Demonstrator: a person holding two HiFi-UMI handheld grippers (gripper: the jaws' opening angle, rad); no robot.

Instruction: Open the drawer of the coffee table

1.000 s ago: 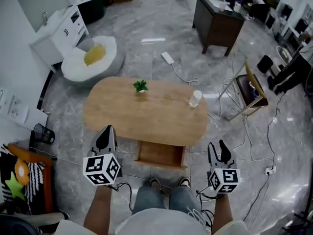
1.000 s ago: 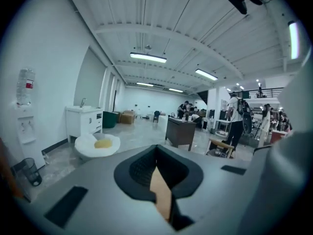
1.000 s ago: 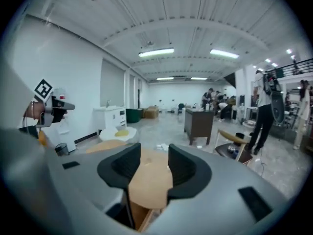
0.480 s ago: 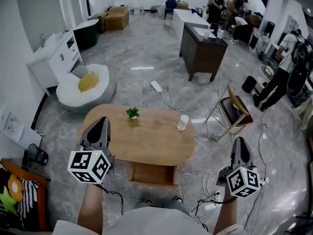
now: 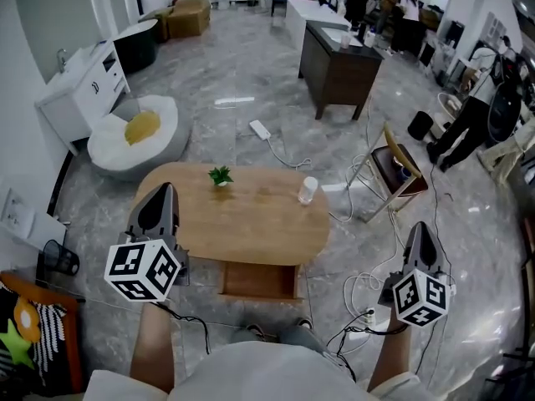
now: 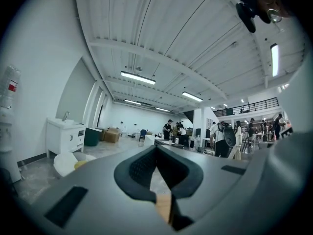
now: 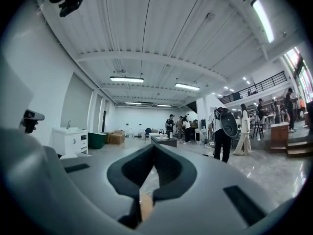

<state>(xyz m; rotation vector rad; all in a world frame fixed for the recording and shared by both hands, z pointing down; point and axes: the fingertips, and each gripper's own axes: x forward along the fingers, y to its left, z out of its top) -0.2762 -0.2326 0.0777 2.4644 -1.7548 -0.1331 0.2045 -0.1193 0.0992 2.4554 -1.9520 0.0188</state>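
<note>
- Comparing with a second ago, we find both grippers higher in the head view. The left gripper (image 5: 161,194) now overlaps the left end of the coffee table (image 5: 251,224). The right gripper (image 5: 419,234) sits at lower right over the floor, apart from the table.
- A second ago the right gripper's fingers (image 7: 172,169) stood spread. Its jaws have just been closing, and in the right gripper view they are now pressed together with nothing between them.
- In the left gripper view the left one's fingers (image 6: 139,168) also meet at the tips, pinching nothing.
- The drawer (image 5: 257,280) sits pulled out under the table's near edge at lower centre, as it did before. Neither gripper touches it.
- The table looks smaller now, and more of the room shows along the top of the frame. The little plant (image 5: 221,175) and the cup (image 5: 308,190) keep their places on the tabletop.
- The drawer's back part is hidden under the tabletop, and we cannot make out a handle on its front.
- The left gripper and its marker cube cover the table's left corner.
- Each gripper's grey body fills the lower half of its own view. Only a light brown sliver shows below the meeting tips, and we cannot tell what it is.
</note>
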